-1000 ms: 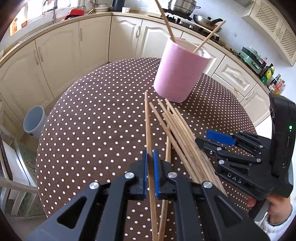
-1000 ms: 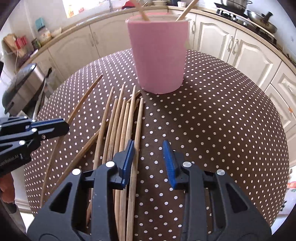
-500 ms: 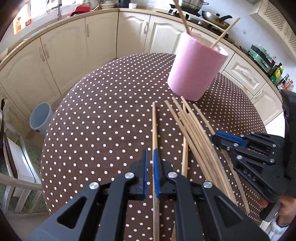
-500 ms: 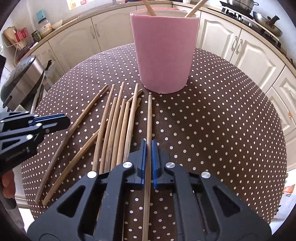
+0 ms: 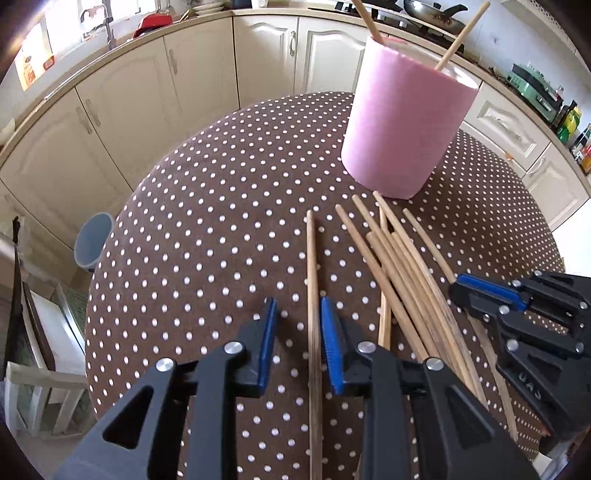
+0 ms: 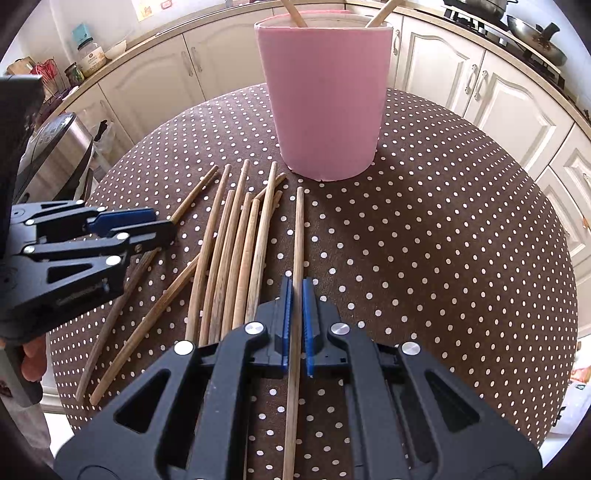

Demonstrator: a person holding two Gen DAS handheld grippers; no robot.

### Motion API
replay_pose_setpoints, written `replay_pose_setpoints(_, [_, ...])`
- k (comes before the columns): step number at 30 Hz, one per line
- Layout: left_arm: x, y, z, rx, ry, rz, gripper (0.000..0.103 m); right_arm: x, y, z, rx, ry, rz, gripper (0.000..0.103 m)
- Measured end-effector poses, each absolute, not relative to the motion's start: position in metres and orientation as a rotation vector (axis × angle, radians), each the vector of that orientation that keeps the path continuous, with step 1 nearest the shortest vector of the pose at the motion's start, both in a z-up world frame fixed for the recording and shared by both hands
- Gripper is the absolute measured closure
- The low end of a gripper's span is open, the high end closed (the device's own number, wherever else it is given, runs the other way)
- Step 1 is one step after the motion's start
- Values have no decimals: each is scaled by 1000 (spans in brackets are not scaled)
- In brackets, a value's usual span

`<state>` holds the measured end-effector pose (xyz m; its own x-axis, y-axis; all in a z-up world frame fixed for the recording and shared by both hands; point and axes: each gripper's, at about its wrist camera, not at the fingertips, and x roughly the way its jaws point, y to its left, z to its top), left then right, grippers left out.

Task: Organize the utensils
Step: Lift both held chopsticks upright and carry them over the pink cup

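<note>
Chopsticks [image 6: 236,254] lie in a loose bundle on the table [image 6: 443,240], a round top under a brown cloth with white dots, near side of the pink cup [image 6: 325,99]. Cup stands upright at the far middle, 2 sticks [image 5: 461,33] poking out of its top.

Right tongs [image 6: 294,317]: blue pads closed tight on 1 chopstick [image 6: 298,229], which points straight ahead toward the cup base, tip just short of it. It sits just right of the bundle, apart from the rest. Cannot tell if it is lifted off the cloth.

Left tongs [image 5: 297,347]: jaws apart, straddling 1 stick [image 5: 312,266] that lies on the table between the pads, closer to the right pad, not pinched. This stick sits left of the bundle, apart from it.

In the left wrist view the bundle [image 5: 402,273] fans out to the right, some sticks crossing each other, far ends near the cup. Right tongs [image 5: 480,291] show there at the right edge, over the bundle's right side.

In the right wrist view the left tongs [image 6: 147,225] come in from the left over the leftmost stick.

Cream cabinets [image 5: 184,85] curve around the far side.
</note>
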<state>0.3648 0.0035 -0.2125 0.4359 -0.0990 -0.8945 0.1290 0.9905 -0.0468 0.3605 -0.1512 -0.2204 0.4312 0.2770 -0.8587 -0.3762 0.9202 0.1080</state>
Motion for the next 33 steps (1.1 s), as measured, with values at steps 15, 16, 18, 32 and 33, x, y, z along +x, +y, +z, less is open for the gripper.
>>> replay_pose_setpoints(15, [361, -8, -159, 13, 983, -178, 97, 348, -158, -185, -60, 963, 442, 97])
replay_pose_setpoints(16, [357, -10, -147, 11, 959, -187, 97, 347, -160, -180, -53, 952, 446, 97])
replay_pose_setpoints(18, [350, -10, -131, 12, 925, -200, 97, 342, -165, -166, -38, 919, 452, 97])
replay_pose_setpoints(32, [294, -14, -33, -24, 679, -263, 97, 305, -183, -84, 36, 682, 485, 97])
replay_pose_setpoints(33, [293, -16, -30, -24, 675, -270, 97, 304, -184, -81, 37, 668, 482, 97])
